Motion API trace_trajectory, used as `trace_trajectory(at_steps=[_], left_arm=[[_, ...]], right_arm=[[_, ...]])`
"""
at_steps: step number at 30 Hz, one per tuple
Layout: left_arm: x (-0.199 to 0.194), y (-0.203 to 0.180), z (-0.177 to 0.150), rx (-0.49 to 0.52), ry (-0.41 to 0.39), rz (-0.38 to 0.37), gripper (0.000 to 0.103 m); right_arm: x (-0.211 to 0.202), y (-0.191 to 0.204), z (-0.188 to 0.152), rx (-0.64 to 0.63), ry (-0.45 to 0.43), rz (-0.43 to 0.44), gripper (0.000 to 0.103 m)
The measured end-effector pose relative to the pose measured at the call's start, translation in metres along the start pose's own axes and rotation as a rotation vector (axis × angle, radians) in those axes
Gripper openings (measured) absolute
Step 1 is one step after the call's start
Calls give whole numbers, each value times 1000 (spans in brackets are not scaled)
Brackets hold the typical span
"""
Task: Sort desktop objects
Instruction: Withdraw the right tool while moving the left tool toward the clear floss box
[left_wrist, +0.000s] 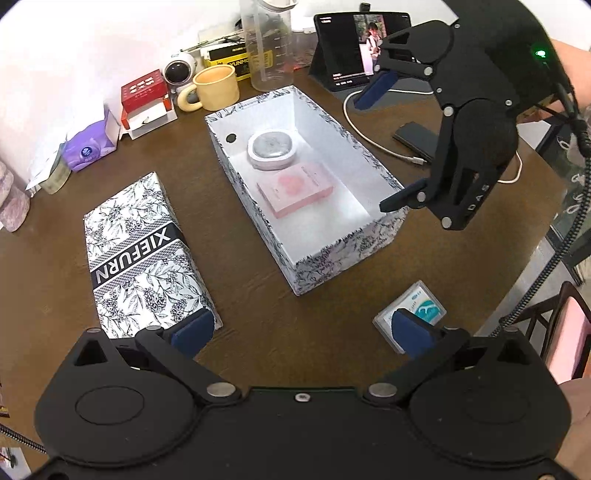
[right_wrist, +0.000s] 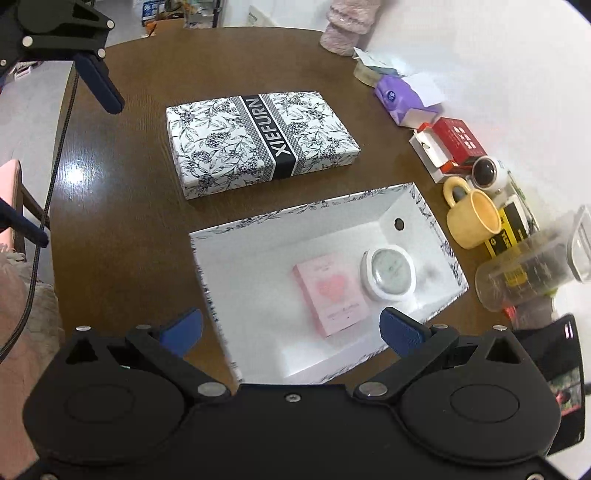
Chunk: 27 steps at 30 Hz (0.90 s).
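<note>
We see both grippers, left (left_wrist: 303, 332) and right (right_wrist: 291, 328), spread wide, empty; pink card box (right_wrist: 330, 297) and round tin (right_wrist: 388, 274) inside open box (right_wrist: 369, 199), lid (right_wrist: 258, 142) beside it

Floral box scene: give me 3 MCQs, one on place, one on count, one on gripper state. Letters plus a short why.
1. Where is the lid marked XIEFURN?
A. on the open box
B. flat on the table beside the open box
C. held in a gripper

2. How many items lie in the open box?
A. none
B. two
C. four

3. What state is the right gripper in?
A. open, holding nothing
B. shut on the pink box
C. shut on the mug

Answers:
1 B: the lid lies flat on the table, apart from the open box.
2 B: only the pink box and the round white case are inside.
3 A: its fingers stand wide apart above the open box, nothing between them.
</note>
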<state>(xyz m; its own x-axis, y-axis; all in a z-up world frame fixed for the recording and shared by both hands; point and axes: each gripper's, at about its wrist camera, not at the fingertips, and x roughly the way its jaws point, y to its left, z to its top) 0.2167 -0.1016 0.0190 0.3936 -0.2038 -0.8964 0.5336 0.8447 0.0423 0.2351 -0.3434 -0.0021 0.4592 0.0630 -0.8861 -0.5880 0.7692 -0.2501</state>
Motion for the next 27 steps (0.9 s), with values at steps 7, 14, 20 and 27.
trace_trajectory(at_steps=[7,14,20,27], left_arm=[[-1,-7,-10,42,-2,-21,103],[-3,-15,-14,72,-13,-37,103],[-4,-24,-16,113,-14,-52,103],[2,-35,-17,160,0,-64,103]], right_arm=[[-15,20,-13,60,2,-17,103],[-28,38,-24,114,-7,-29,103],[-36,53,-37,150,-2,-40,103],[-42,65,-57,201,9,-42,103]])
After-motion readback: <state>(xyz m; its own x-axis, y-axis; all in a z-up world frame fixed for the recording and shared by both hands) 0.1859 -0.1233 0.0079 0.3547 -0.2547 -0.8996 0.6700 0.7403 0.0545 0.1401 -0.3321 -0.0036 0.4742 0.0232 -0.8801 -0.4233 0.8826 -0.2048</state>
